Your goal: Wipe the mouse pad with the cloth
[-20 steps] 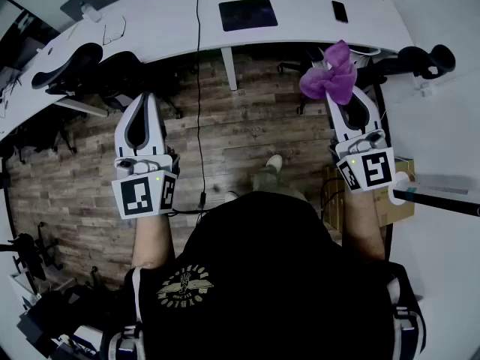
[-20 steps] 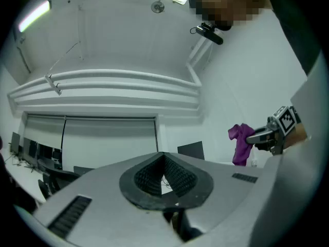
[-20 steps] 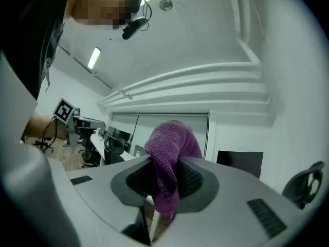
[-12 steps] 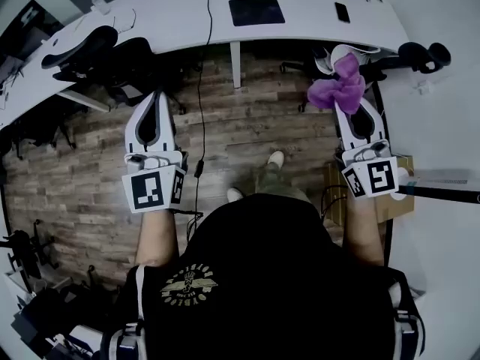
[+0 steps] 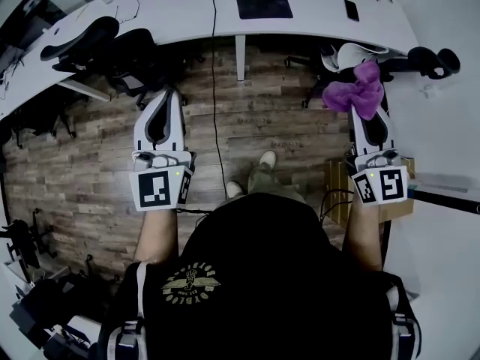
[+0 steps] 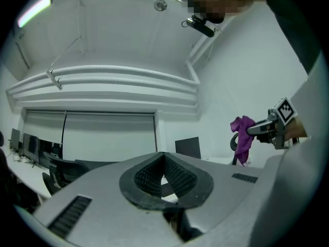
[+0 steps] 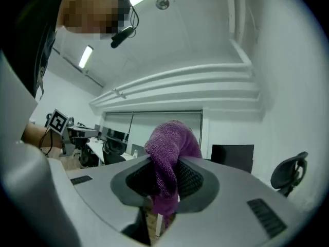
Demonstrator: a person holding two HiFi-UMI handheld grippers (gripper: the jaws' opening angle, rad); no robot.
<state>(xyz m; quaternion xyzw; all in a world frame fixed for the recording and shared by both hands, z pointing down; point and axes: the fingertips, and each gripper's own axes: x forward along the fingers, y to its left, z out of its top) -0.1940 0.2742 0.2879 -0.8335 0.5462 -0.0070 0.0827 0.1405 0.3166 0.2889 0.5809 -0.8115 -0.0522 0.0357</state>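
The right gripper (image 5: 368, 102), held out on a straight forearm and pointing toward the white desk (image 5: 172, 17), pinches a bunched purple cloth (image 5: 358, 90) between its jaws, and the cloth bulges out past the tips, short of the desk's near edge. The left gripper (image 5: 171, 96) is held out level beside it on the other forearm, also pointing at the desk, its jaws pressed together with nothing between them. Both hang over the wooden floor (image 5: 255, 118) in front of the desk, and the dark mouse pad (image 5: 264, 4) lies flat on the desk, well apart from the cloth.
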